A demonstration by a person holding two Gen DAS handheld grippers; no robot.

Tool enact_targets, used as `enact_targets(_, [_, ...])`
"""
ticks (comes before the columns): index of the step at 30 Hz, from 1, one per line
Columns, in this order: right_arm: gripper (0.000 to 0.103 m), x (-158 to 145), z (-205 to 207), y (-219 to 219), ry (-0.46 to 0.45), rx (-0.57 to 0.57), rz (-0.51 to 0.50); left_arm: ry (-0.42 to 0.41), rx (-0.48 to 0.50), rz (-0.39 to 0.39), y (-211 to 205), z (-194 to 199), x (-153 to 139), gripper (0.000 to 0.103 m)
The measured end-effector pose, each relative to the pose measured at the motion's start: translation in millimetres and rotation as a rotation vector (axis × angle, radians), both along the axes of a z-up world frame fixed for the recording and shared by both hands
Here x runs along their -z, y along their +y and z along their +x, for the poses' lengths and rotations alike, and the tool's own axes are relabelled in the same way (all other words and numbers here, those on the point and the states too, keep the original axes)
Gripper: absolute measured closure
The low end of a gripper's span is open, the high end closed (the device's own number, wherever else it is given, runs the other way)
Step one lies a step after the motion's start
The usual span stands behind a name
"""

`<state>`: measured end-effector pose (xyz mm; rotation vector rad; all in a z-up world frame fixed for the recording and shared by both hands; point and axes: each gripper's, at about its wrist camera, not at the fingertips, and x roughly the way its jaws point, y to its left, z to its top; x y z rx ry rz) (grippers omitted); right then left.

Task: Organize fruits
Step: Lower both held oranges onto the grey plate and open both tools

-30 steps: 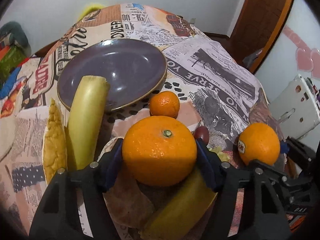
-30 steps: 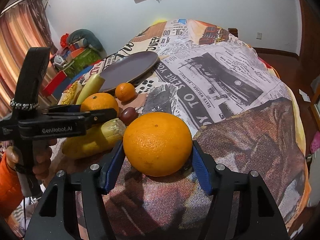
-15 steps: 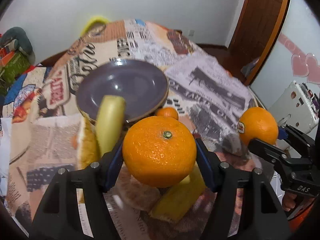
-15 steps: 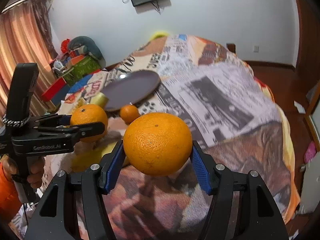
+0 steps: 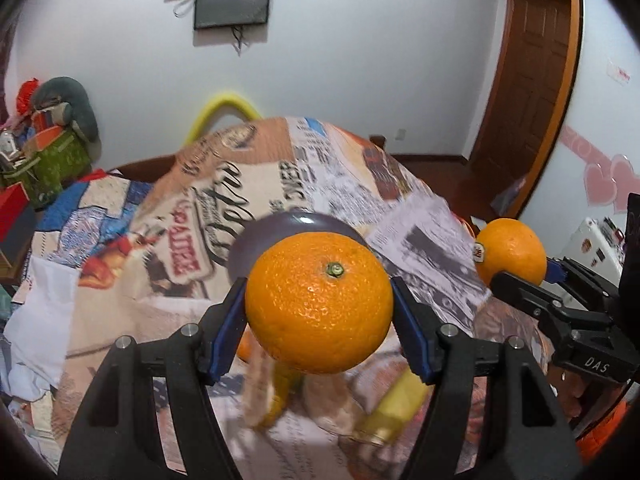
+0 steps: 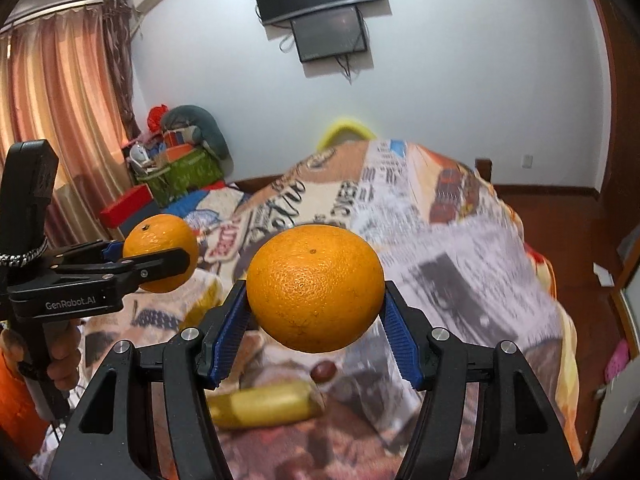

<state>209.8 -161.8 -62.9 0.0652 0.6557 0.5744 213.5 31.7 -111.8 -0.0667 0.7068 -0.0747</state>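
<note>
Below both of your hand-held grippers lies the bench [image 5: 132,308], covered in a newspaper-print cloth. The purple plate [image 5: 280,226] sits on it directly beyond your left hand-held gripper [image 5: 319,322], partly hidden. Your left hand-held gripper is clamped on the stem-end orange [image 5: 318,302], held clear above the bench. Your right hand-held gripper [image 6: 314,312] is clamped on the second orange [image 6: 314,288], likewise raised. Beneath its blue pads [image 6: 230,330] lie a banana [image 6: 264,402] and a small dark fruit [image 6: 323,371].
</note>
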Motion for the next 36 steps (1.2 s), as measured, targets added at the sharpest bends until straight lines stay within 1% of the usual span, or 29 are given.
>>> enact_targets(7, [0.042, -10.1, 16.3, 16.8, -0.053, -0.011, 0.003, -0.034, -0.055, -0.004, 33.0, 13.3, -8.0, 0.035])
enact_targets(16, [0.042, -15.6, 49.2, 32.6, -0.094, 0.0, -0.009, 0.001, -0.074, 0.014, 54.8, 55.1, 10.2, 0.035])
enact_targets(19, [0.042, -13.0, 63.0, 38.9, -0.089, -0.006, -0.014, 0.015, -0.073, 0.017, 57.6, 69.8, 17.5, 0.035])
enact_targets(23, [0.042, -7.4, 77.3, 51.0, -0.096, -0.013, -0.045, 0.035, -0.073, 0.007, 62.0, 89.4, 25.9, 0.035])
enact_targets(29, [0.042, 3.7, 97.4, 63.3, -0.077, -0.031, -0.066, 0.055, -0.068, 0.01, 65.2, 114.8, 35.3, 0.035])
enact_targets(33, [0.042, 14.9, 113.7, 71.2, -0.048, -0.046, -0.084, 0.079, -0.055, -0.004, 67.9, 132.0, 43.1, 0.035])
enact_targets(36, [0.042, 26.9, 127.5, 78.6, -0.021, -0.055, -0.122, 0.097, -0.051, 0.012, 68.7, 144.8, 50.8, 0.035])
